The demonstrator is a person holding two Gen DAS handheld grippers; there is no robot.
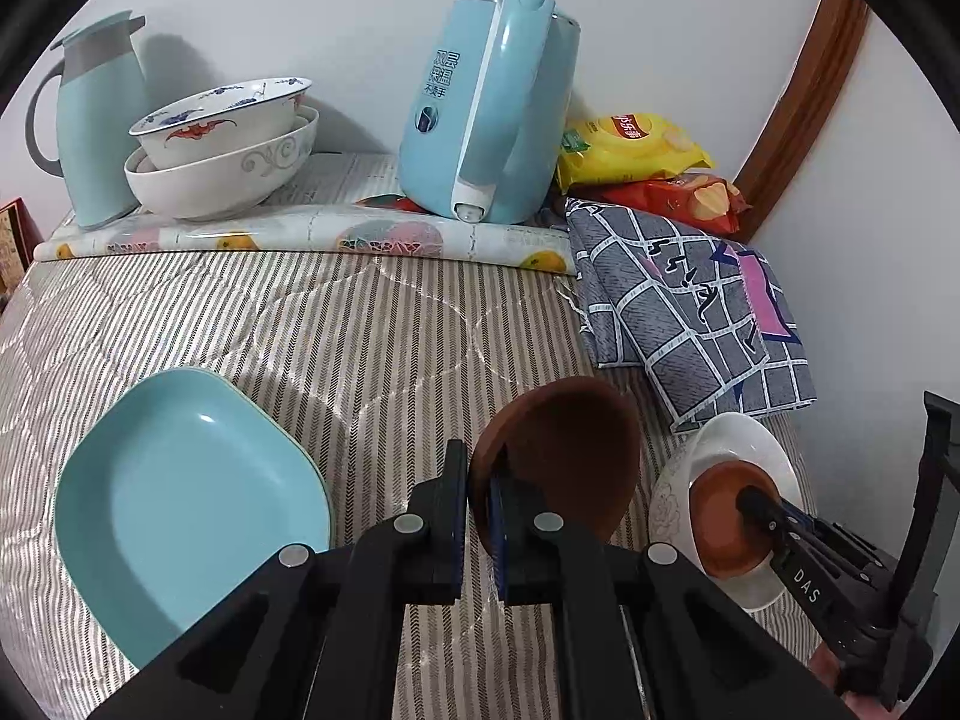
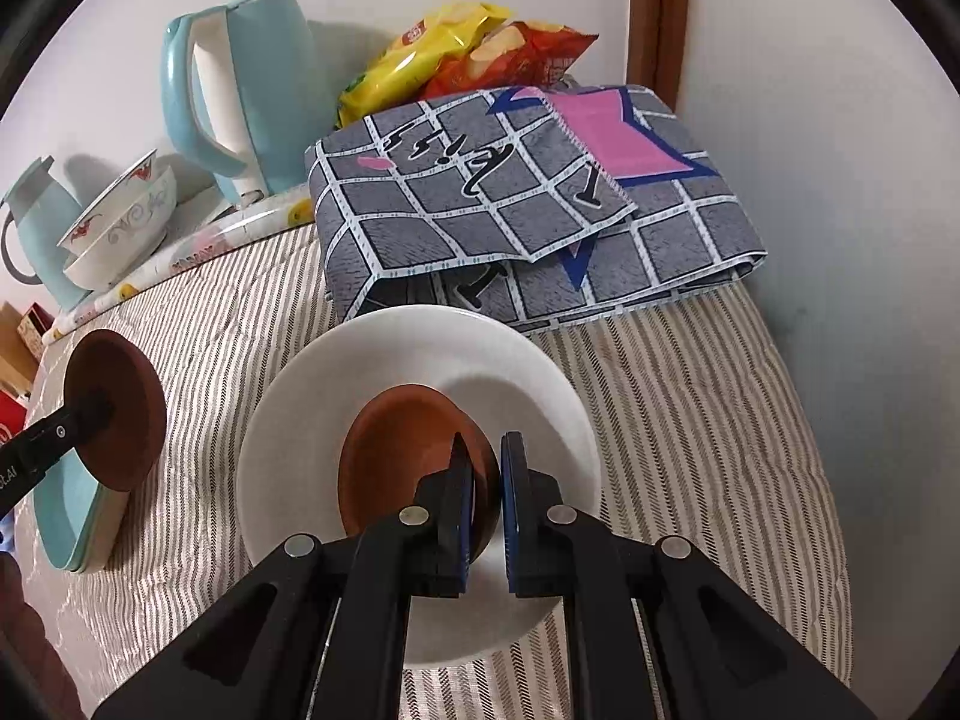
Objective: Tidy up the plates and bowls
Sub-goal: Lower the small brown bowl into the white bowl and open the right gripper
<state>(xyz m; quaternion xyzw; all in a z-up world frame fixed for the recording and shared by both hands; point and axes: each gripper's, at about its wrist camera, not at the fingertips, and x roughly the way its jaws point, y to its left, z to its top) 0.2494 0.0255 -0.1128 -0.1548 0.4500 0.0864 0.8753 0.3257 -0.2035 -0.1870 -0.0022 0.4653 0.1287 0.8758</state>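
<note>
Couldn't see near rim of brown saucer [image 1: 564, 450] behind my left gripper [image 1: 478, 516] fingers. Near edge of second brown saucer [image 2: 408, 456] hidden by right gripper [image 2: 487, 504]. Teal plates [image 2: 66, 516] mostly covered in right view; stack count unclear. Items at left edge [image 2: 24, 354] cut off, unidentifiable. Kettle label [image 1: 441, 75] too small to read.

On the bed [image 1: 372, 324], a square plate [image 1: 180, 510] lies near left and a round plate [image 2: 420, 360] near right, with a small dish [image 2: 396, 456] over it. Far left stand a jug [image 1: 102, 120] and two nested bowls [image 1: 222, 138], then a kettle [image 1: 480, 108]; a folded cloth [image 1: 690, 312] lies far right, snack bags [image 1: 648, 168] behind it.
</note>
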